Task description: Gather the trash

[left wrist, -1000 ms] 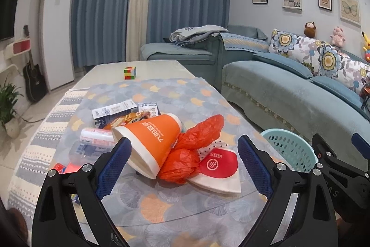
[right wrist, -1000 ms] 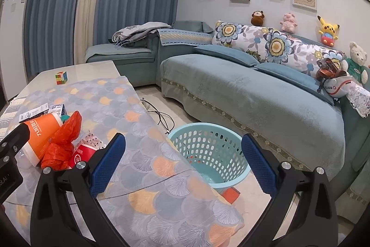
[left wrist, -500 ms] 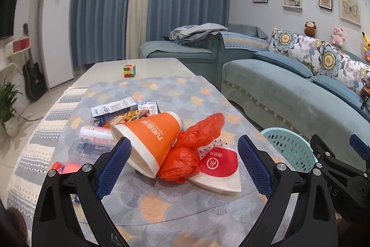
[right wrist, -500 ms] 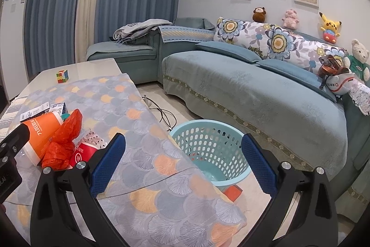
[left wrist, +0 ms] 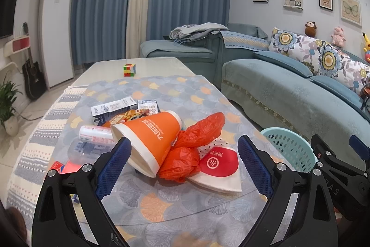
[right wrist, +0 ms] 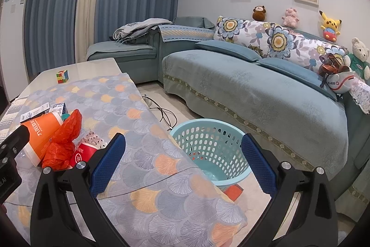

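Note:
A heap of trash lies on the table's patterned cloth (left wrist: pixel 161 205): an orange paper cup (left wrist: pixel 150 138) on its side, a crumpled orange plastic bag (left wrist: pixel 185 154), a flattened red-and-white paper cup (left wrist: pixel 219 168), a white can (left wrist: pixel 97 133), a clear bottle (left wrist: pixel 87 149) and small cartons (left wrist: pixel 113 107). My left gripper (left wrist: pixel 185 168) hovers open just in front of the heap, holding nothing. A teal mesh basket (right wrist: pixel 208 149) stands on the floor to the right of the table. My right gripper (right wrist: pixel 182 166) is open and empty above the table's right edge, with the basket framed between its fingers.
A colour puzzle cube (left wrist: pixel 129 70) sits on the bare far end of the table. A blue sofa (right wrist: pixel 254 89) with cushions and plush toys runs along the right. A black cable (right wrist: pixel 161 112) and a red box (right wrist: pixel 233 191) lie on the floor near the basket.
Both views shift very slightly, with the scene sitting a little lower in frame. Nothing on the table has moved and both grippers stay open.

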